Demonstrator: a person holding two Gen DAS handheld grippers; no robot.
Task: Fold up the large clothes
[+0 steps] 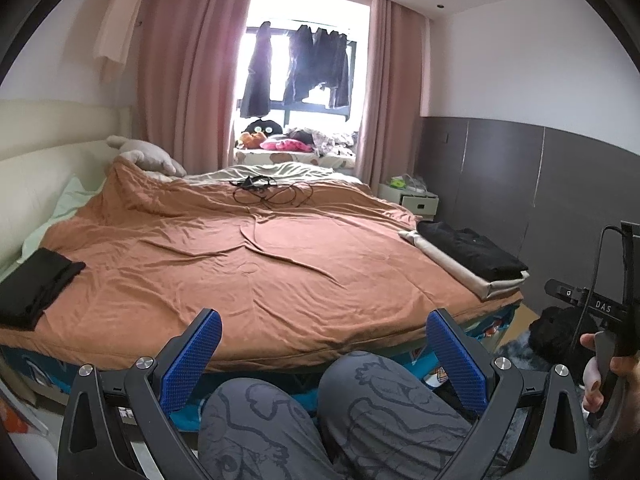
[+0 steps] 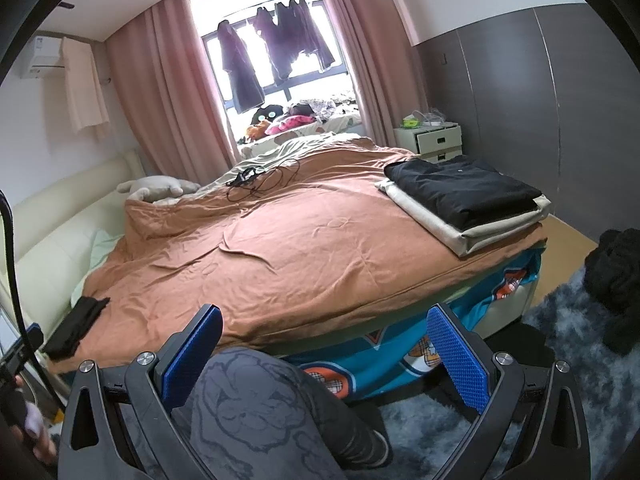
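Both claws idle over the knees: left gripper (image 1: 324, 354) and right gripper (image 2: 324, 346) gape wide, holding nothing. The dark heap (image 2: 618, 280) on the rug, probably the next garment, waits. Careless spreading could topple the folded black top (image 2: 464, 188) or snag the cable (image 2: 260, 182).
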